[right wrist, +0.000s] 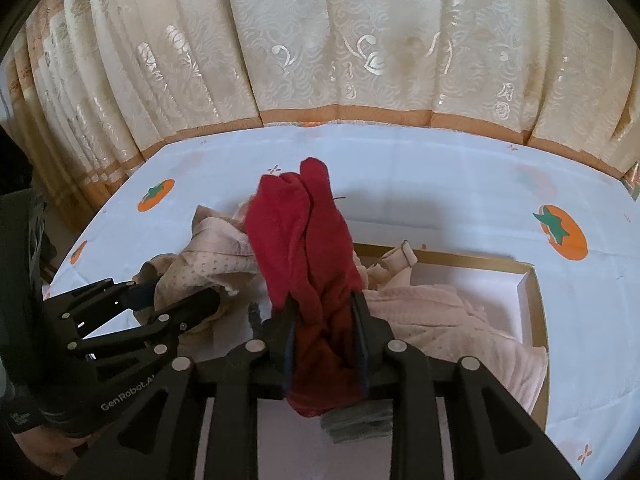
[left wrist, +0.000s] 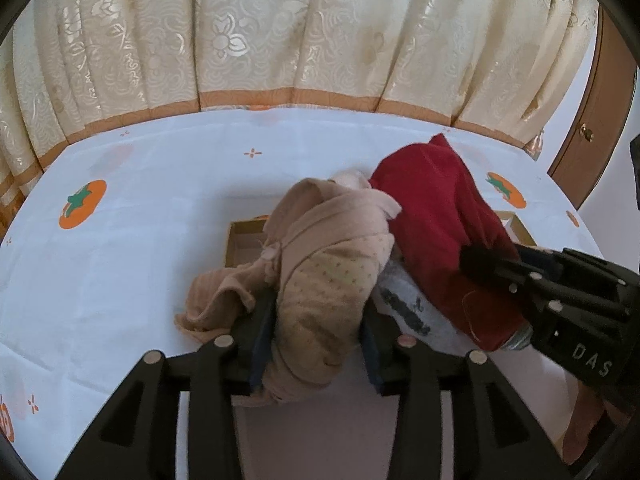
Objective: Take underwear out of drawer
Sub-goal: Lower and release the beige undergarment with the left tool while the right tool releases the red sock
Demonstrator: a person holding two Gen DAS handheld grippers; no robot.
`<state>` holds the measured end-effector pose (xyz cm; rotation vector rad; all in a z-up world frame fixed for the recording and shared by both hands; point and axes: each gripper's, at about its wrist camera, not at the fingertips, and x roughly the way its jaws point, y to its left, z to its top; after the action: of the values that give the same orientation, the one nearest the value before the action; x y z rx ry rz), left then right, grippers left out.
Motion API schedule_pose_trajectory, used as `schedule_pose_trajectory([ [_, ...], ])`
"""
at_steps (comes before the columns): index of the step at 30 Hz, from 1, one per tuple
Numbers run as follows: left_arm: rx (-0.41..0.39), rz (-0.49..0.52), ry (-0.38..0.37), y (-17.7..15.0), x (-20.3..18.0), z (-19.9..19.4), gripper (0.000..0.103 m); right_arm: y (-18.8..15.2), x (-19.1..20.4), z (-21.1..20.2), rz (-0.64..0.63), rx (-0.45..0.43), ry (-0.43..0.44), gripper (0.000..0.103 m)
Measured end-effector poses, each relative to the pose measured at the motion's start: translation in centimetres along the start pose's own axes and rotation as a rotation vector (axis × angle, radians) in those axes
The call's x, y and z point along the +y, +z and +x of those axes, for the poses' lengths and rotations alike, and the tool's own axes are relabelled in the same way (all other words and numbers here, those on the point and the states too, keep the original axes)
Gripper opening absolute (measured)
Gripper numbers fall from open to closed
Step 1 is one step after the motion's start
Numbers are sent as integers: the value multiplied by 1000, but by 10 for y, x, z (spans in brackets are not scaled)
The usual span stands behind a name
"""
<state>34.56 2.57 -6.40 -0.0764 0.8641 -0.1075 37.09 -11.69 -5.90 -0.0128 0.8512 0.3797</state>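
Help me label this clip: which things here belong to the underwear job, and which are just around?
Job:
left gripper shut on beige underwear
right gripper shut on red underwear
pink underwear in the drawer box

Around:
persimmon tablecloth
cream curtain

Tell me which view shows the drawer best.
The right wrist view: the drawer shows its far rim, right wall and white floor, with pink underwear inside. The left wrist view shows only two corners behind the beige underwear and red underwear.
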Motion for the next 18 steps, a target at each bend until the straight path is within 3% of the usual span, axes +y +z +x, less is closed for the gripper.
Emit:
schedule_pose_trajectory([
  [5,-4,8,-2,-1,-2,-4,49,-1,-5,-2,23,-1,-4,52],
  [15,-16,-10,-5,-8,0,-19,54,-7,-7,-20,24,-15,-14,55],
  [18,-23,-8,4,-12,0,-24,61,-10,-9,-28,25,-25,-11,56],
])
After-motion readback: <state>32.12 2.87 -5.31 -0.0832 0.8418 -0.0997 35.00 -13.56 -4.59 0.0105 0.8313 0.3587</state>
